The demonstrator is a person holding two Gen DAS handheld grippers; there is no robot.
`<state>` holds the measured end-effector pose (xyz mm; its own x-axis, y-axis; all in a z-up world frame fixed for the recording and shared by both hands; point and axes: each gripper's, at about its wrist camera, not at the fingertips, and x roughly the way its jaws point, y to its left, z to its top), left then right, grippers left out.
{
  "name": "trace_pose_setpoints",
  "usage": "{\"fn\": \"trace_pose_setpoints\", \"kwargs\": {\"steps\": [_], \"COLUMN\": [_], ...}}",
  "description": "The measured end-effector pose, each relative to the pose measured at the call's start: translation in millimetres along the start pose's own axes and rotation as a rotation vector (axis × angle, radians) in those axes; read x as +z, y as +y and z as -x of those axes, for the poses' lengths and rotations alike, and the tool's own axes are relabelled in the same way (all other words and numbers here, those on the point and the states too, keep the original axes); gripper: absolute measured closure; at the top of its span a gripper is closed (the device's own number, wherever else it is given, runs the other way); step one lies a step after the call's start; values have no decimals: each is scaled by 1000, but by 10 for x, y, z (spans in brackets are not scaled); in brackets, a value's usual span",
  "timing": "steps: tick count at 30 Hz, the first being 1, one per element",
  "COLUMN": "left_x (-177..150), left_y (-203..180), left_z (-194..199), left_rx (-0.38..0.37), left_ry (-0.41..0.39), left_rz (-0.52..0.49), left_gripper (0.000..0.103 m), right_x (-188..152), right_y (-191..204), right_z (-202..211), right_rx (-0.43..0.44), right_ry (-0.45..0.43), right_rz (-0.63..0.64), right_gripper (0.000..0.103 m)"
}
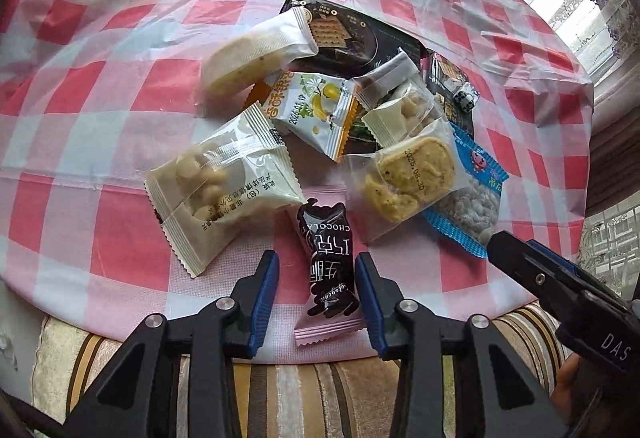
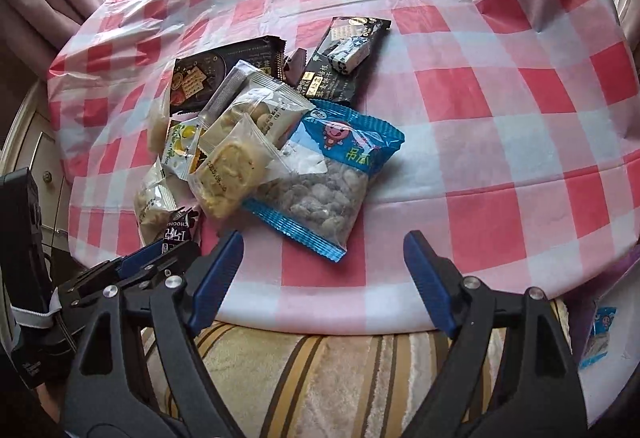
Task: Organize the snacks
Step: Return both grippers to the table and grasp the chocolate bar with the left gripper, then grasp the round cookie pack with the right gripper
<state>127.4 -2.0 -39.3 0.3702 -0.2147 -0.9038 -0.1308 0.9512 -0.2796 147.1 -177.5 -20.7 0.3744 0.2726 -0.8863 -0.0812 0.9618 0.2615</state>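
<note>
The left gripper [image 1: 317, 292] is straddling the black chocolate bar wrapper [image 1: 329, 266] at the table's [image 1: 120, 37] near edge, pads not quite pinching it; the right gripper [image 2: 323, 280] is hanging wide open beside the blue snack bag [image 2: 332, 173].

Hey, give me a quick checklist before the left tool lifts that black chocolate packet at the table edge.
1. Chocolate packet lies between the left tool's pads: ok.
2. Both pads pressing on the packet: not ok, a gap shows on one side.
3. Pink packet underneath stays behind when lifted: cannot tell, the two overlap.
4. Right tool open and empty: ok.
5. Right tool apart from the left tool: ok, it sits off to the side near the blue bag.
</note>
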Motion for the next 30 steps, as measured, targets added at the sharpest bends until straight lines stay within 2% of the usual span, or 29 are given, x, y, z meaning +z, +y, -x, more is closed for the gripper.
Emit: {"fn": "trace_pose_setpoints", "kwargs": {"steps": [1,5,9,14,18,22,24,25,30], "left_x": [-7,-51,-90,-173,-241,-256,-257,-253,-251], "left_y": [21,151,224,332,464,530,539,536,529], "left_z": [-2,33,94,226,269,306,307,305,309], "left_rx": [-19,-92,-125,-140,-154,-158,-162,-163,-166], "left_ry": [2,4,-16,-64,-76,-94,-97,-97,-101], "left_rz": [9,67,103,140,183,207,215,217,210], "left_gripper": [80,82,83,83,83,83,83,83,83], "right_x": [19,115,216,344,414,371,333,320,264], "right_y": [41,237,385,508,664,775,771,773,803], "right_z": [-14,-66,-204,-399,-506,-530,-519,-508,-443], "right_rx": [6,22,27,-7,-92,-189,-180,-169,-153], "right_ry": [-1,-10,13,41,23,-11,-20,-20,-34], "right_rz": [-13,-27,-42,-54,6,96,115,124,159], "right_gripper": [19,19,19,20,20,42,44,57,62]}}
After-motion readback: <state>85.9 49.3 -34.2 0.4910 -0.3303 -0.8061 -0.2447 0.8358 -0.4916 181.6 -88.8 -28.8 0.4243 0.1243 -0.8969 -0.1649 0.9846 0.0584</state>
